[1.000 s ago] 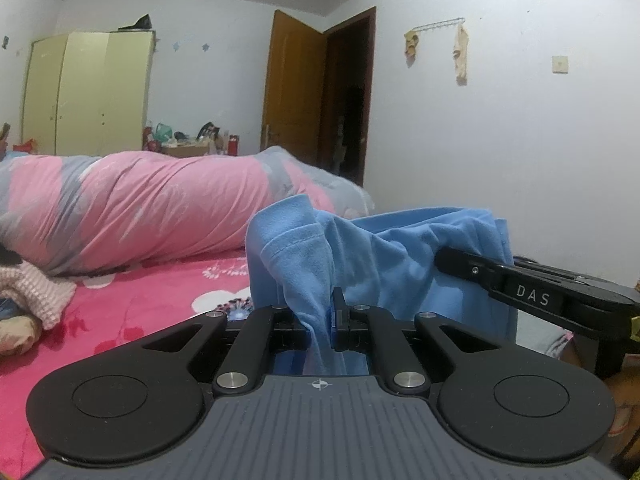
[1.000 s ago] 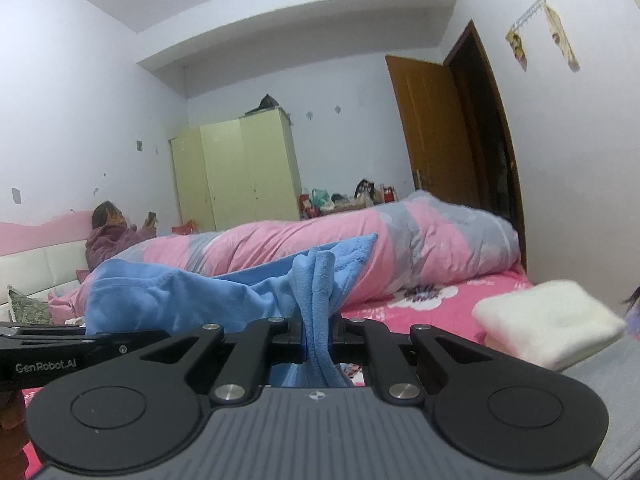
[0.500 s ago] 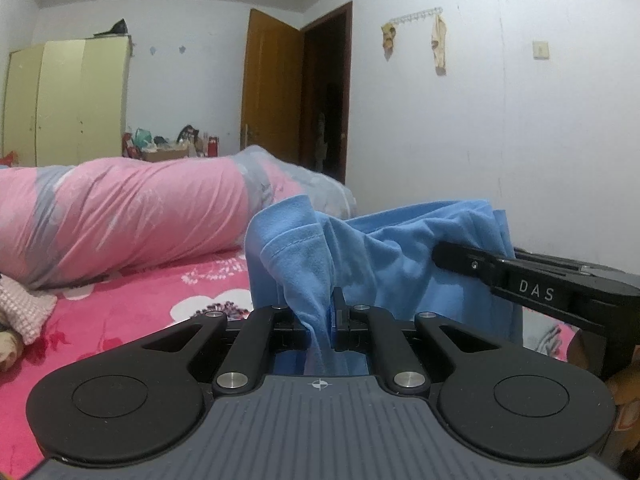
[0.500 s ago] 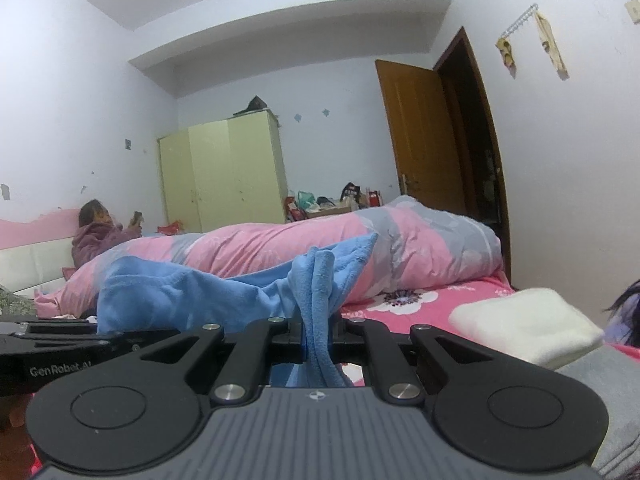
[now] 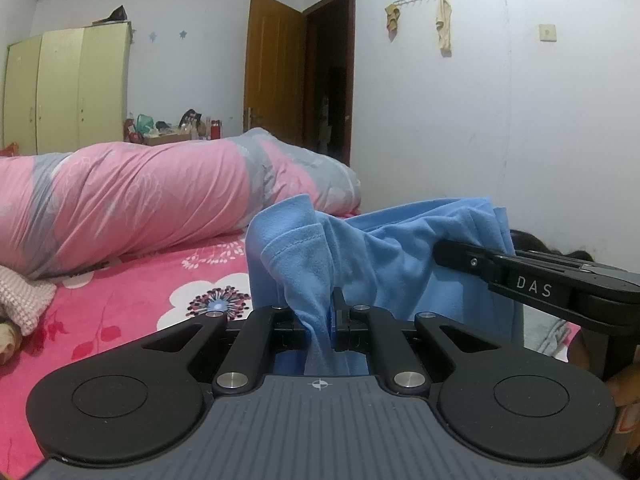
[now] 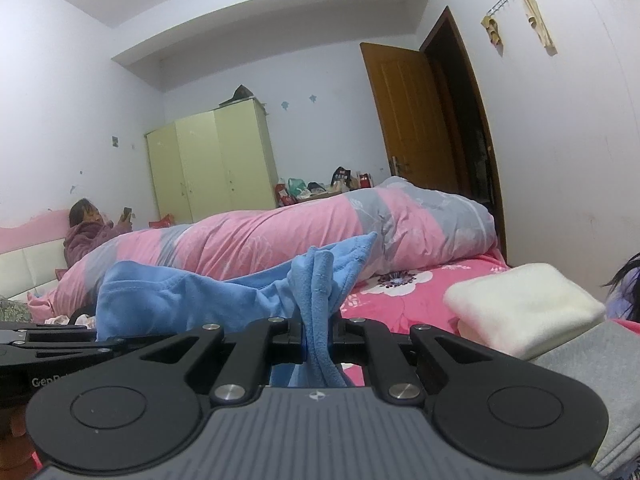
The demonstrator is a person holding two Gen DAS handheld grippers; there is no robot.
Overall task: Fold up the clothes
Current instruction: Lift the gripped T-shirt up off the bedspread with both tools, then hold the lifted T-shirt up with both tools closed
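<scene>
Your left gripper [image 5: 332,320] was clamped on a bunched edge of the blue garment [image 5: 400,248], and your right gripper [image 6: 318,334] pinched another gathered edge of it at lower centre. Across the last second both grips held unchanged; the cloth hung between them above the pink bedsheet [image 5: 160,280], with only the background sliding. The fold, in my judgement, had not yet been laid down. The garment's lower part was hidden behind the gripper bodies, so its type could not be determined.
</scene>
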